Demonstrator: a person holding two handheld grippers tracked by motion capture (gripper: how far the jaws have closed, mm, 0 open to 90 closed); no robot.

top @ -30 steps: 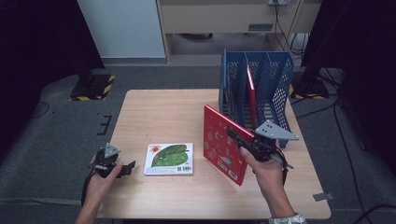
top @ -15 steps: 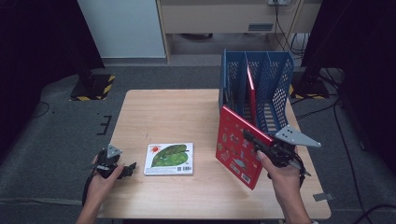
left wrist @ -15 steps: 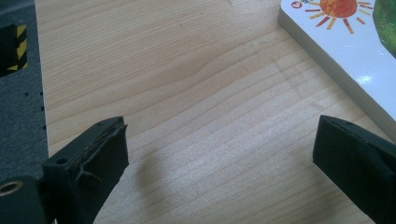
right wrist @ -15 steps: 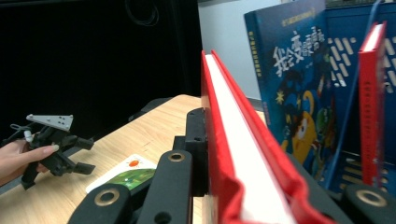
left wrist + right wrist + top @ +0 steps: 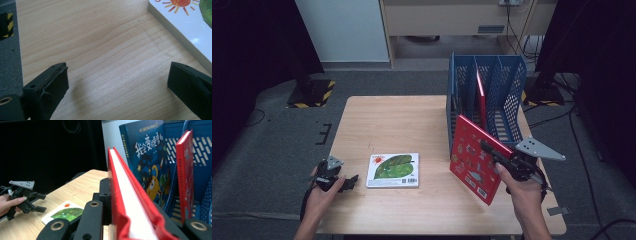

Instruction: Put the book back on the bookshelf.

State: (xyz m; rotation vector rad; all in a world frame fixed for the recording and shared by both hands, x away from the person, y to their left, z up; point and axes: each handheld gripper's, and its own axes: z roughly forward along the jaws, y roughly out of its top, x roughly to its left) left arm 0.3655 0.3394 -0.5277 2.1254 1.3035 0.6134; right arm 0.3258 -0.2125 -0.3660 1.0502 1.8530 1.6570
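Observation:
My right gripper (image 5: pixel 490 150) is shut on a large red picture book (image 5: pixel 472 159), which it holds on edge and tilted above the table just in front of the blue file rack (image 5: pixel 513 76). In the right gripper view the red book (image 5: pixel 126 195) runs upward between the jaws. A thin red book (image 5: pixel 481 96) and a blue book (image 5: pixel 147 157) stand in the rack. A white book with a green cover picture (image 5: pixel 393 170) lies flat on the table. My left gripper (image 5: pixel 350 181) rests open at the table's left front, just left of that book, whose corner (image 5: pixel 190 32) lies beyond its wide jaws.
The wooden table (image 5: pixel 402 120) stands on a grey floor. The rack takes up its far right corner, with free slots to the right of the thin red book. A yellow-and-black striped stand foot (image 5: pixel 312 94) lies on the floor at the far left.
My right gripper has carried the red book to the right, closer to the front of the rack. The left gripper and the green book have stayed put.

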